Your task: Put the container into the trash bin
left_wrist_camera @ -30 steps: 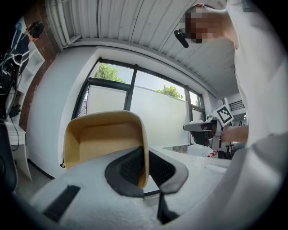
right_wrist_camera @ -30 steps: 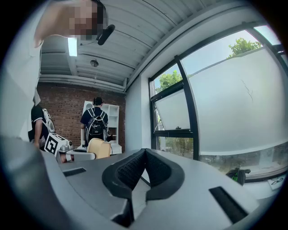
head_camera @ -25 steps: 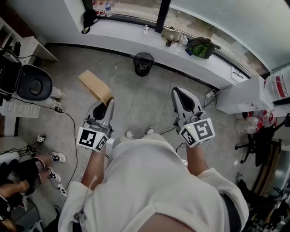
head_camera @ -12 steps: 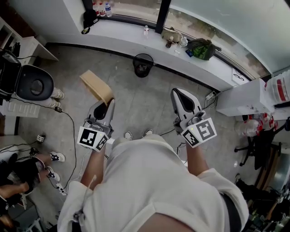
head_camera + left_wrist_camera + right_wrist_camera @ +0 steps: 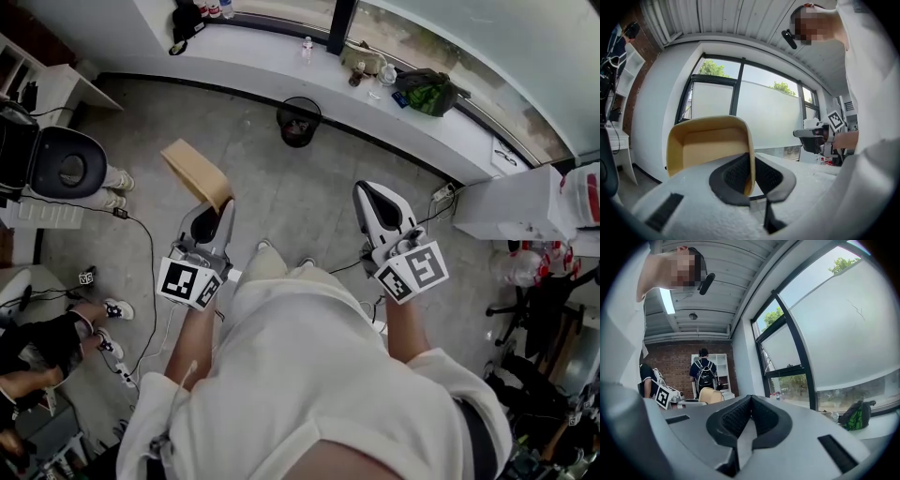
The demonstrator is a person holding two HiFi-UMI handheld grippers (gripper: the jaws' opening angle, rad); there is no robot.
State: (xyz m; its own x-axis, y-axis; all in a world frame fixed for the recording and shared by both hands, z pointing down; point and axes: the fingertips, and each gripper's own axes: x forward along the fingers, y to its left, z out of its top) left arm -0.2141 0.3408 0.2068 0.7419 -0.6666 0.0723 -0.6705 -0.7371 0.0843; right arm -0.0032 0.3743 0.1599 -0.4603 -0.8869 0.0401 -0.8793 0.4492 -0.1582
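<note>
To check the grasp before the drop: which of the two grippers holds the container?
The left gripper: its jaws pinch one wall of the tan container. The right gripper is shut on nothing.

Tan container (image 5: 705, 145) looked matt, smooth, like moulded pulp; trash bin (image 5: 298, 122), upper centre, was black mesh; floor (image 5: 281, 202) was matt grey concrete.

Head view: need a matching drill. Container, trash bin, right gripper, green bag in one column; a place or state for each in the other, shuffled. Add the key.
Things:
1. container
2. trash bin
3. right gripper
4. green bag

Places or states:
A. lying on the window ledge
B. jaws together, nothing between them
C. clamped by one wall in the left gripper
D. standing on the floor, close below the ledge

Pairs: 1-C, 2-D, 3-B, 4-A
</note>
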